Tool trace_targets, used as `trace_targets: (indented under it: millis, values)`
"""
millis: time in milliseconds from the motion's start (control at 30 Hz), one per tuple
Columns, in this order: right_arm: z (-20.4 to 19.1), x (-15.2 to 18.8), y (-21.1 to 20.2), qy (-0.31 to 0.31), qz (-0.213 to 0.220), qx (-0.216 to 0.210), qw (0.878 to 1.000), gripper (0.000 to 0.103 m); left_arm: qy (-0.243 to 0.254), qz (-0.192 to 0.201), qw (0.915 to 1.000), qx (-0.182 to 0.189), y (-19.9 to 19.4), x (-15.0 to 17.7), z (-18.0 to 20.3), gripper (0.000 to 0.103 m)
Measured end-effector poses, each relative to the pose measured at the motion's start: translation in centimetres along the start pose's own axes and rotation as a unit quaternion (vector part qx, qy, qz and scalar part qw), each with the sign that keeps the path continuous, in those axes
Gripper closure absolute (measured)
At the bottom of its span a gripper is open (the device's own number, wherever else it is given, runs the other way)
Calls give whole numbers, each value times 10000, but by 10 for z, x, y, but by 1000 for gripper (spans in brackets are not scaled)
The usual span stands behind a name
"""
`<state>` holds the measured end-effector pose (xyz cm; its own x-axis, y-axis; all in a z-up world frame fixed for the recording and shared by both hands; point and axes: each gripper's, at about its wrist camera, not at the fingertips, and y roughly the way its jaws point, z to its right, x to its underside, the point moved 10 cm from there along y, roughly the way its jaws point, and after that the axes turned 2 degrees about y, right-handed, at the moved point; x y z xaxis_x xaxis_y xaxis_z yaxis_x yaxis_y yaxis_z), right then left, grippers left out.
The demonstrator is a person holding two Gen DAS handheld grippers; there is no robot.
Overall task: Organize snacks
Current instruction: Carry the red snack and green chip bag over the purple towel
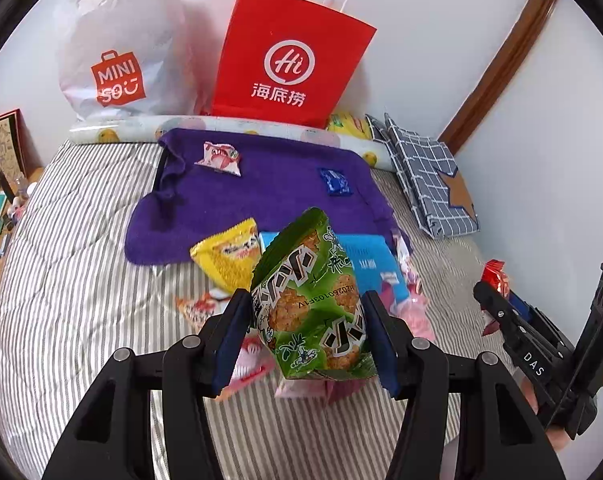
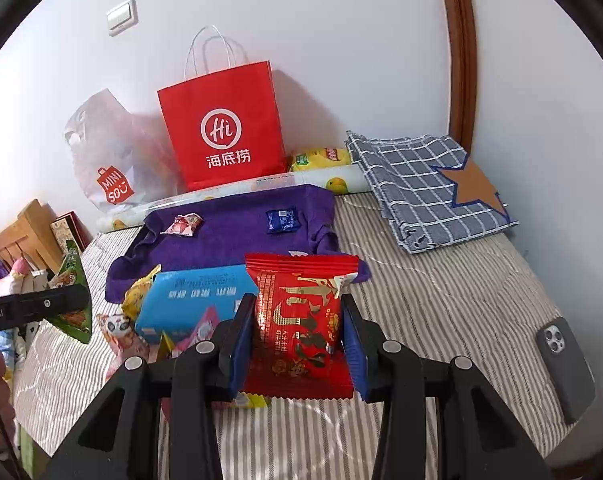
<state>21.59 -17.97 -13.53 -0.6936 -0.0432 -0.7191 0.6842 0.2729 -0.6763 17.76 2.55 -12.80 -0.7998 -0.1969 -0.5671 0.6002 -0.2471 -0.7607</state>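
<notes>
Left gripper (image 1: 307, 320) clamped on green snack packet (image 1: 309, 300), held up at 6 o'clock above striped bedding (image 1: 81, 280). Right gripper (image 2: 297, 344) clamped on red snack packet (image 2: 301, 320), likewise lifted. Left to right at 12 o'clock: white Miniso bag (image 1: 117, 40), contents hard to make out; red paper bag (image 1: 289, 52), inside hidden. Purple cloth (image 1: 261, 184) carrying pink candy (image 1: 219, 158) and blue candy (image 1: 335, 182). Blue pack (image 2: 189, 300) half covered by the pile.

Home bedroom: grey-and-white striped quilted bedspread (image 2: 441, 300) on a bed against a white wall, wooden headboard (image 2: 25, 232) at its left end, white wall switch (image 2: 121, 16) above it.
</notes>
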Motion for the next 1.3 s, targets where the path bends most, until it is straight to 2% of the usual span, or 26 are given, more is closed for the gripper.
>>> trace_targets:
  millis: [233,367,633,867,1000,1133,1233,1300]
  values:
    - [-8,-23,31,-156,-112,-62,9998,63,-118,68,9999,71,19,-21,-11,47]
    - [-11,-35,53,-133,-169,-121,9997,63,-72,112,9999,-31,30,-38,-18,47]
    - [-21,-68,96,-261,5,-176,9995,64,150,385,9982,-436,50,-78,-38,47]
    - [-38,-95,121,-348,95,-270,9990,64,115,465,9978,-464,73,-107,-58,47]
    - [-42,-96,139,-459,87,-310,9984,64,147,526,9966,-609,85,-113,-71,47]
    - [-29,-85,155,-270,44,-235,9993,64,51,349,9976,-602,101,-103,-84,47]
    - [-25,-74,165,-153,-183,-461,9986,64,21,269,9972,-695,109,-97,-91,47]
    - [-20,-65,173,-82,-377,-419,9984,64,-61,244,9969,-741,111,-94,-96,47]
